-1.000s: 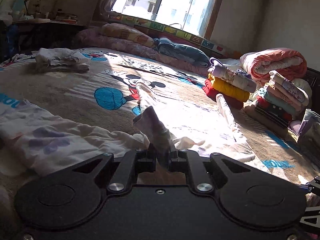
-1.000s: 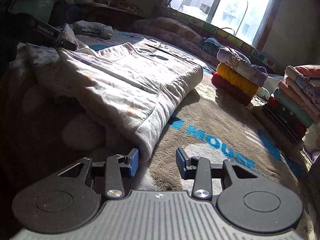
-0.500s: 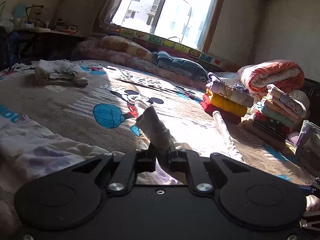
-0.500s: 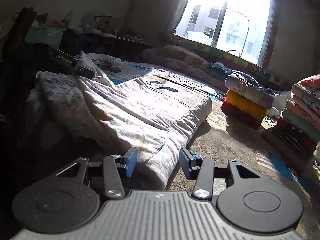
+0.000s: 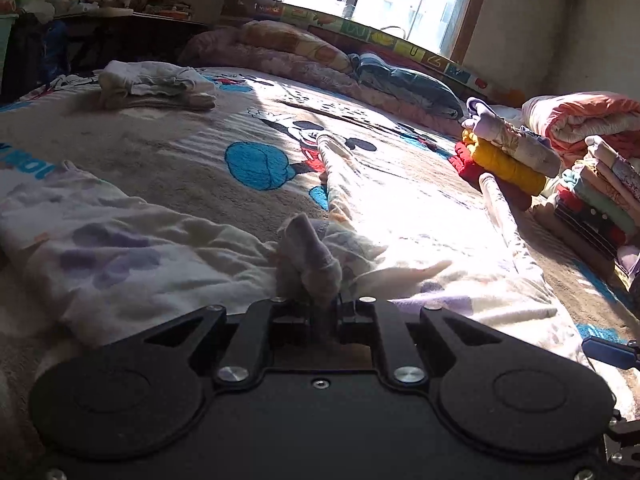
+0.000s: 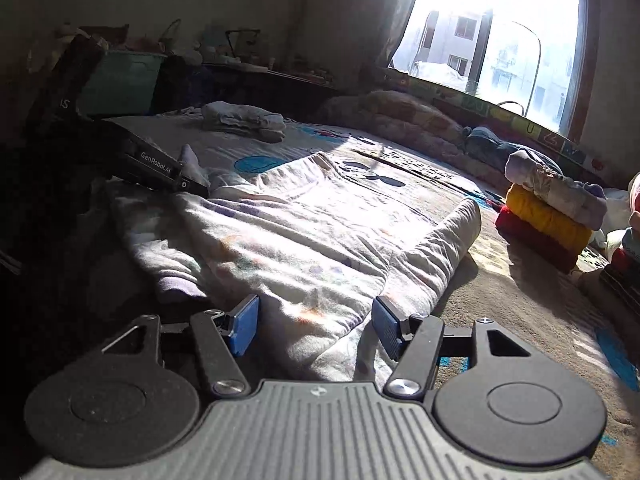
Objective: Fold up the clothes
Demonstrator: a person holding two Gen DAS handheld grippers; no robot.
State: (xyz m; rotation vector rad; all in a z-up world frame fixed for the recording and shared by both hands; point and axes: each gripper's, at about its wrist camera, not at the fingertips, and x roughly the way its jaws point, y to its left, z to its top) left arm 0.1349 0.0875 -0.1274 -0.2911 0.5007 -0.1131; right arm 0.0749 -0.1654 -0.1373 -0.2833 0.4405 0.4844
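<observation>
Bedspread (image 5: 168, 152) beneath garment (image 6: 312, 240); right tongs (image 6: 316, 326) agape, right-view only.

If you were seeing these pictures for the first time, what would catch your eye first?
The sunlit pale printed garment spread across the bed, one bunched end pinched in the left gripper. The right gripper straddles its near edge with blue fingers open. Right of it, a red-and-yellow folded stack.

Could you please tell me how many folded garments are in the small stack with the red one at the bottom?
3: the red garment at the bottom, the yellow garment on it, and the pale patterned garment on top. Others may hide behind the stack.
</observation>
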